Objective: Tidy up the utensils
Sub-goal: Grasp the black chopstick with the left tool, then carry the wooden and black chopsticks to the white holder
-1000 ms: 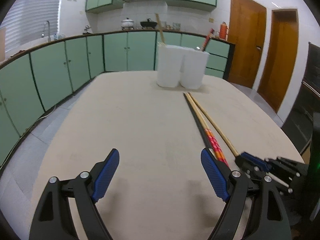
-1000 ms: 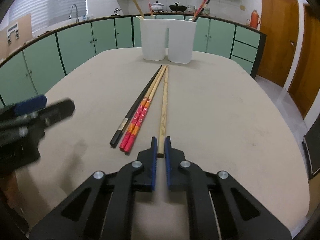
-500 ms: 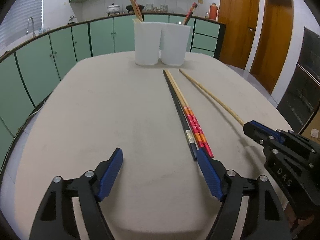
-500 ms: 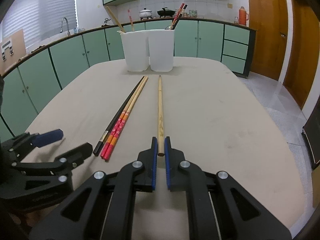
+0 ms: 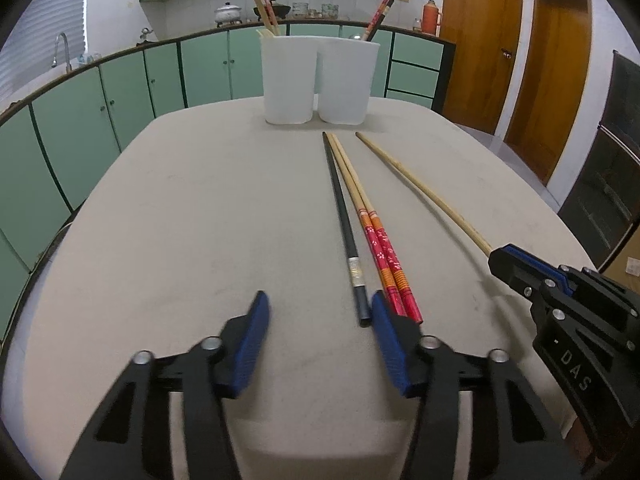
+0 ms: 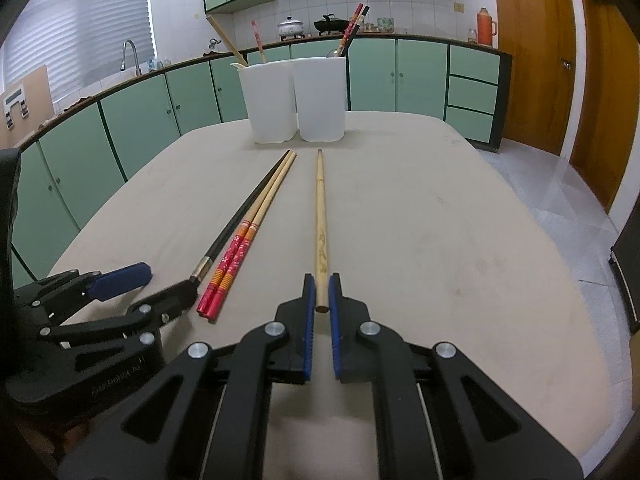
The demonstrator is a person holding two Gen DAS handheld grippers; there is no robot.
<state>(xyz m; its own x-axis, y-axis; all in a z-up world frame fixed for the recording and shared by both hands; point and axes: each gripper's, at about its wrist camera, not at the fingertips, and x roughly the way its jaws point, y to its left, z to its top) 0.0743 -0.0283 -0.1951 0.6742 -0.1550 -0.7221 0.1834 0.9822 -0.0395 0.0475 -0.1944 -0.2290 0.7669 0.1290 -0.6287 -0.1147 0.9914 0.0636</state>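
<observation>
My right tool (image 6: 319, 292) pinches the plain long wooden chopstick (image 6: 320, 208) lying on the beige counter (image 6: 440, 240), so I should lift level toward the white plastic holders (image 6: 296, 100); left tool (image 5: 318, 320) gapes wide.

— What are my fingers (image 6: 307, 320) made of?

— Matt black plastic arms, blue ribbed pads that look rubbery, and dull silver metal rivets. My left fingers (image 5: 249, 344) look the same.

— And the stick between my right pads?

— The plain chopstick (image 6: 320, 216) is pale, unvarnished-looking wood with a faint brown marking. The black chopstick (image 5: 344, 224) is smooth and slightly glossy with a silvery band; the red pair (image 5: 374, 232) is bare wood at the thin end, glossy red and orange lacquer at the thick.

— The counter (image 5: 200, 220)?

— Matt beige, a little scuffed. The two holders (image 5: 316, 80) are translucent white plastic. The cabinets (image 6: 140, 128) are semi-gloss green, the doors (image 5: 480, 40) varnished wood.
</observation>
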